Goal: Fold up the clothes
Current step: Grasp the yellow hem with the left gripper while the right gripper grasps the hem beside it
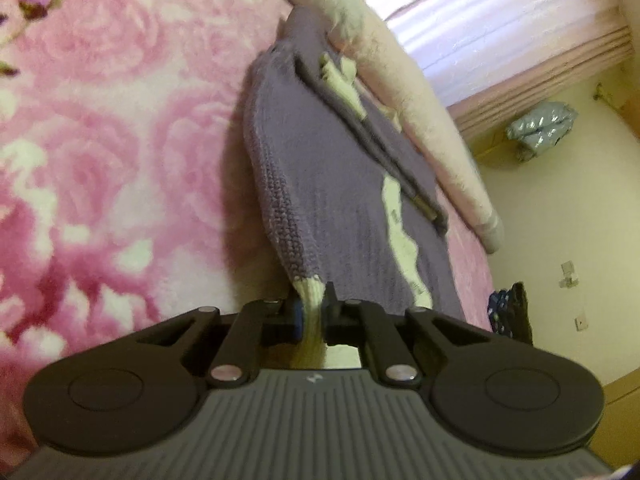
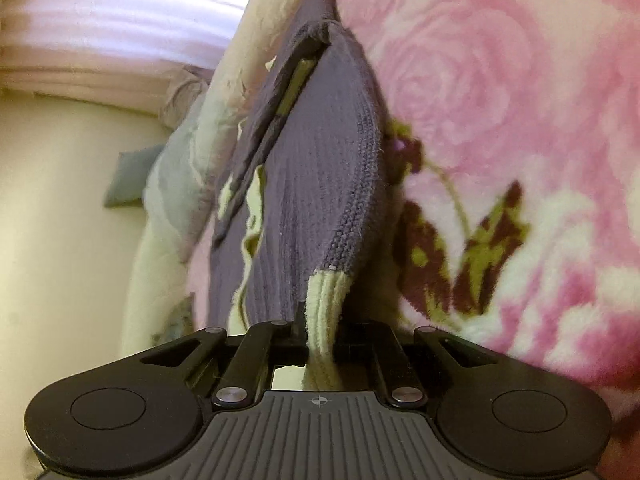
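Note:
A purple knitted sweater [image 1: 328,184] with cream trim lies stretched out on a pink rose-patterned blanket [image 1: 100,140]. My left gripper [image 1: 310,308] is shut on a cream ribbed cuff [image 1: 310,290] at the sweater's near end. In the right wrist view the same sweater [image 2: 320,184] runs away from me, and my right gripper [image 2: 320,326] is shut on another cream cuff [image 2: 326,296]. The cuff fabric passes between the jaws in both views and hides the pads.
A cream fluffy bolster [image 1: 424,92] lies along the far side of the sweater, and a grey-blue cushion [image 2: 128,180] shows beyond it. A curtained window [image 1: 500,12], a cream wall [image 1: 560,220] with sockets, and a silvery bag [image 1: 540,124] flank the bed.

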### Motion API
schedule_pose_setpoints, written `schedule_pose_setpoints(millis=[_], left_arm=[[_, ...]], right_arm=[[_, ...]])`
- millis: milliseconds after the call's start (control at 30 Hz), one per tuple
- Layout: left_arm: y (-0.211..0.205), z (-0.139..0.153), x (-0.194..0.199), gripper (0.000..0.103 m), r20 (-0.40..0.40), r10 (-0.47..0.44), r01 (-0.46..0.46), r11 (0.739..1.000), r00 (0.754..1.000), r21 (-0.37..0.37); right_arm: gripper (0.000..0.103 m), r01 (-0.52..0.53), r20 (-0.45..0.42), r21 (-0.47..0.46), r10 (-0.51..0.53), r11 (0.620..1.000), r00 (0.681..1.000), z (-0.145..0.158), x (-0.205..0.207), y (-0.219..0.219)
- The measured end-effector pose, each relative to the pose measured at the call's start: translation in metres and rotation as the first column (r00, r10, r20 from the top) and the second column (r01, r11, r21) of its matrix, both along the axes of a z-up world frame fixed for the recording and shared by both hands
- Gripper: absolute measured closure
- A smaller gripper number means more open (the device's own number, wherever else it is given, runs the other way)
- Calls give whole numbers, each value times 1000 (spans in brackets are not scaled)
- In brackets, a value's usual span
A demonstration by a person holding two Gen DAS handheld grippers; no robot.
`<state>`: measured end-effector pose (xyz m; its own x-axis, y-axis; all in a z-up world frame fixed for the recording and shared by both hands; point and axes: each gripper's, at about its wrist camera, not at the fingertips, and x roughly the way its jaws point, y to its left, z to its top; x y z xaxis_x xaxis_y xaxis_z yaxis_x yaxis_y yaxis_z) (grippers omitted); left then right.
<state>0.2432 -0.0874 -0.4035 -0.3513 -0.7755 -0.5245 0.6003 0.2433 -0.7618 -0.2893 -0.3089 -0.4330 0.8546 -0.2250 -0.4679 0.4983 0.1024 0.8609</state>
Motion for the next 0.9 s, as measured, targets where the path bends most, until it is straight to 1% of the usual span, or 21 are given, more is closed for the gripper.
schedule_pose_setpoints(millis=[67, 200, 300, 367, 567, 700, 767, 900], left_arm=[[9, 5, -1, 98, -5, 25, -25, 999, 1000, -26], [30, 19, -6, 98, -16, 53, -54, 996, 998, -71], [53, 31, -14, 98, -13, 57, -58, 994, 998, -90], [76, 33, -20, 98, -26, 61, -63, 993, 998, -96], [160, 32, -48, 98, -51, 72, -77, 992, 996, -98], [209, 35, -64, 98, -39, 76, -79, 992, 996, -94], [230, 41, -70, 98, -20, 71, -72, 993, 997, -97], [268, 51, -78, 98, -12, 68, -69, 991, 998, -118]], right_arm=[[97, 22, 6, -12, -22, 1000, 1000, 8, -4, 6], [97, 66, 56, -27, -65, 997, 996, 23, -21, 22], [97, 79, 76, -32, -77, 996, 994, 35, -32, 41], [97, 87, 86, -26, -84, 996, 993, 41, -43, 56], [97, 103, 85, 13, -103, 995, 991, 47, -76, 126], [97, 115, 89, 33, -117, 993, 989, 54, -100, 178], [97, 114, 88, 28, -116, 993, 989, 59, -109, 202], [97, 103, 88, 15, -104, 995, 991, 71, -123, 245]])
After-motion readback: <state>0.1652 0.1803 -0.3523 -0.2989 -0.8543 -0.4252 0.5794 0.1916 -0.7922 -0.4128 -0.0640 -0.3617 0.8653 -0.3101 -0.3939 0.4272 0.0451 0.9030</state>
